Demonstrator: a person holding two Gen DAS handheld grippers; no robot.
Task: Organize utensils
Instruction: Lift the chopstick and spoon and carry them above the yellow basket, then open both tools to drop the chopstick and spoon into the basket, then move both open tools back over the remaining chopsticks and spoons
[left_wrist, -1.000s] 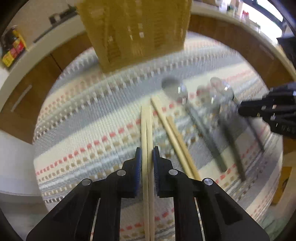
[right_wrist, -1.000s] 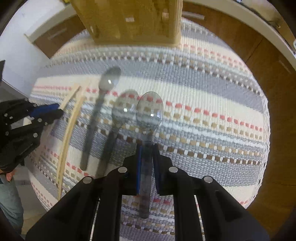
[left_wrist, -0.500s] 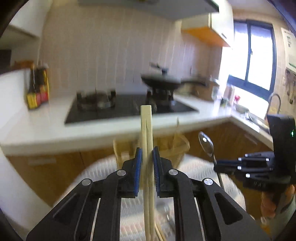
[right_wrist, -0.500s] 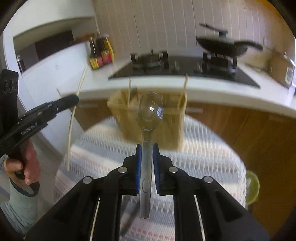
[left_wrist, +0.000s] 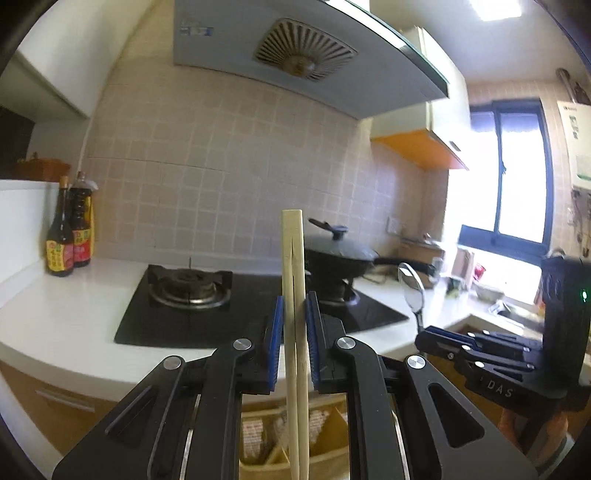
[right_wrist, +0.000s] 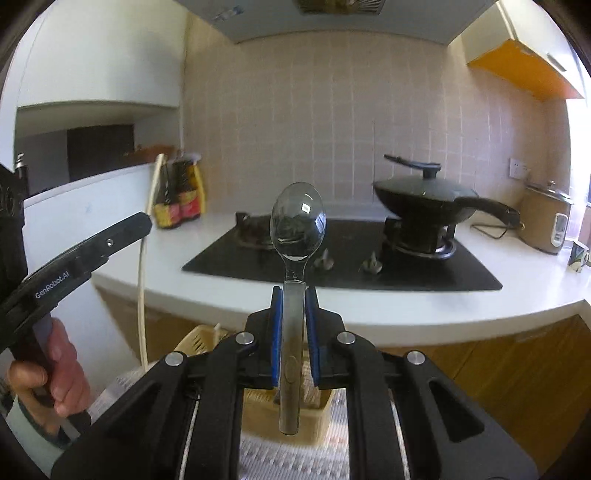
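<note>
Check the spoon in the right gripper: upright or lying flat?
Upright. The spoon stands bowl-up above the right gripper, its handle clamped between the blue fingers and hanging down in front of the utensil basket.

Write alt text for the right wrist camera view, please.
The right gripper is shut on a metal spoon, bowl up, above a yellow utensil basket. At left, the left gripper holds chopsticks; a stovetop lies behind.

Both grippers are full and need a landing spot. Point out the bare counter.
Free: white counter between the sauce bottles and the black hob; also the strip between hob and rice cooker. Crowded: the hob's right burner under the lidded wok, and the window corner.
</note>
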